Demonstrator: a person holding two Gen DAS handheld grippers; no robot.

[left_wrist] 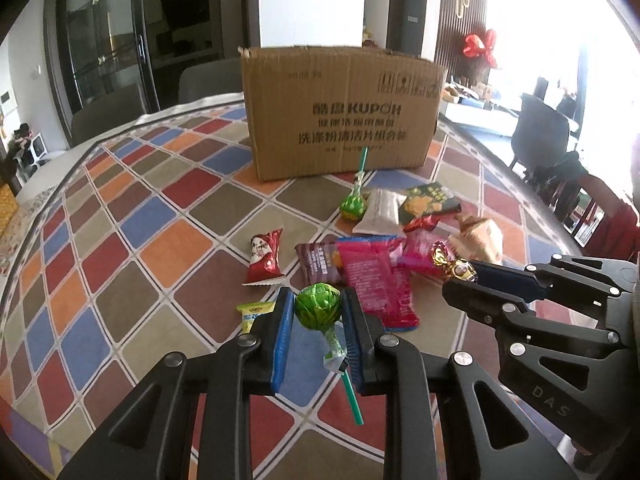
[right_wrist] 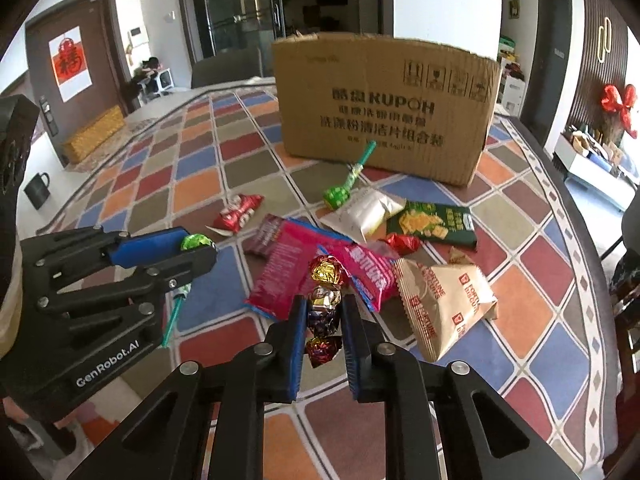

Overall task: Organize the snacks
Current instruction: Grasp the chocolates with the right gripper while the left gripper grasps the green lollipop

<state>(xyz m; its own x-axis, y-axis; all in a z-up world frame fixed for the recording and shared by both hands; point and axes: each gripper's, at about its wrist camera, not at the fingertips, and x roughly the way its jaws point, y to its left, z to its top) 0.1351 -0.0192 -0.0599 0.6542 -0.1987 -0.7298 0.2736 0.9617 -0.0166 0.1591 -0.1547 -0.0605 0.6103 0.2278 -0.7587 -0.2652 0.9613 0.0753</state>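
Note:
My left gripper [left_wrist: 318, 308] is shut on a green lollipop [left_wrist: 318, 306], its green stick hanging down between the fingers. My right gripper [right_wrist: 325, 308] is shut on a foil-wrapped candy [right_wrist: 325, 304] with twisted gold and red ends. Each gripper shows in the other's view, the right gripper [left_wrist: 460, 276] at right and the left gripper [right_wrist: 200, 246] at left. A brown cardboard box [left_wrist: 340, 112] stands at the back of the table. Loose snacks lie before it: a second green lollipop [left_wrist: 353, 205], a pink packet [left_wrist: 376, 280], a small red packet [left_wrist: 264, 256], a tan biscuit bag [right_wrist: 444, 304].
A tablecloth [left_wrist: 160, 216] with coloured diamonds covers the table. More packets lie in the pile: a white one [right_wrist: 364, 212], a dark green one [right_wrist: 436, 224], a small yellow-green one [left_wrist: 252, 312]. Grey chairs [left_wrist: 108, 112] stand behind the table. A dark mug [right_wrist: 38, 192] sits at far left.

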